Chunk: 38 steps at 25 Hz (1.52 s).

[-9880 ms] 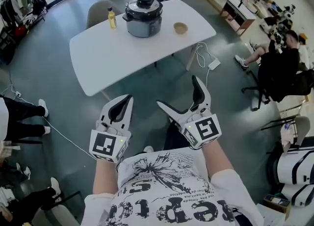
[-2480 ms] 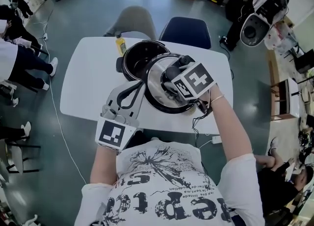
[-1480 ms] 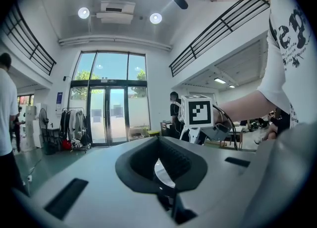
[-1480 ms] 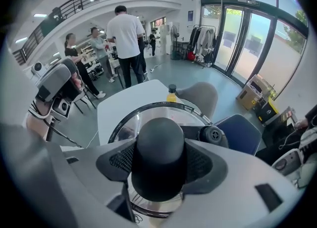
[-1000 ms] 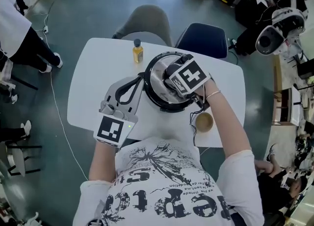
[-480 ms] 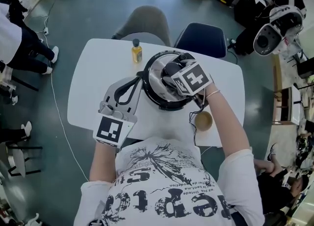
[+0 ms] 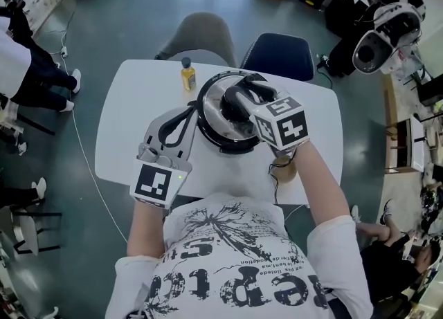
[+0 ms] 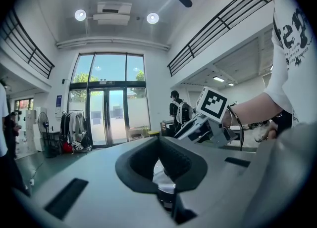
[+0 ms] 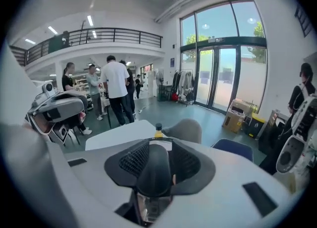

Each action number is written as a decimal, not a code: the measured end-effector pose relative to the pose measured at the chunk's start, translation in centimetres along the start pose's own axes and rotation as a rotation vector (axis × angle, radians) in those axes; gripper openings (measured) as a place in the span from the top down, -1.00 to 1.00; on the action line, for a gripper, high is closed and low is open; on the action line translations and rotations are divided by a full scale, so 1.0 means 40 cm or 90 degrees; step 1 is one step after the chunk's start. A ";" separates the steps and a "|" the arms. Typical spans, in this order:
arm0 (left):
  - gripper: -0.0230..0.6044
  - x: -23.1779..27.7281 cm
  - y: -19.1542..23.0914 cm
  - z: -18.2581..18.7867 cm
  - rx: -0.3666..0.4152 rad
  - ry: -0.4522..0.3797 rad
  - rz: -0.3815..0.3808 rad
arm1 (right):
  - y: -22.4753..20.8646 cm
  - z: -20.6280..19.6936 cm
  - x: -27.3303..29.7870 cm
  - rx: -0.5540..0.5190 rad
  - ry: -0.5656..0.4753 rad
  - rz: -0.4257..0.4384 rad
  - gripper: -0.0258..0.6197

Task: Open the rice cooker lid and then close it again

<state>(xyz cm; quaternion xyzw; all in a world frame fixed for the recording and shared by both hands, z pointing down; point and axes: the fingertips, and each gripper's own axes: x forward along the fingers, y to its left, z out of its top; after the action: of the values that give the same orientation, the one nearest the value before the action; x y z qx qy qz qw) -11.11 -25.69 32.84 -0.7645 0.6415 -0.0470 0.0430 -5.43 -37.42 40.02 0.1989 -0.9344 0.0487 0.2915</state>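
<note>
The rice cooker [image 7: 223, 113] stands mid-table with its silver lid [image 7: 211, 122] over the pot. My right gripper [image 7: 239, 96] comes in from the right, angled down. Its jaws have just been closing and are shut on the lid's black knob [image 7: 232, 104]. That knob [image 9: 153, 172] fills the gap between the pads of my right gripper [image 9: 154, 182], with shiny lid metal below. I cannot tell whether the lid rests on the pot. My left gripper [image 7: 194, 108] lies level at the cooker's left side, tips closed on its dark side handle [image 8: 171, 207].
A yellow bottle [image 7: 185, 74] stands behind the cooker on the white table [image 7: 131, 117]. A small bowl [image 7: 284, 170] shows under my right forearm. A grey chair [image 7: 194, 34] and a blue chair [image 7: 280, 55] stand at the far side. People stand on the left [image 7: 28, 68].
My right gripper has risen towards the camera and tipped its nose down, its jaws now tighter around the knob. The left gripper has hardly moved.
</note>
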 end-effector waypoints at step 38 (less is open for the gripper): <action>0.88 -0.005 -0.061 0.011 0.000 0.028 -0.014 | 0.050 -0.024 -0.247 0.002 -0.325 -0.064 0.89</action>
<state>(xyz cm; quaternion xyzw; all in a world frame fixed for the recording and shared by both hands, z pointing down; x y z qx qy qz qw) -8.71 -25.07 32.70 -0.7704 0.6337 -0.0644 0.0279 1.71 -32.01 35.27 0.2512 -0.9666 -0.0165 0.0478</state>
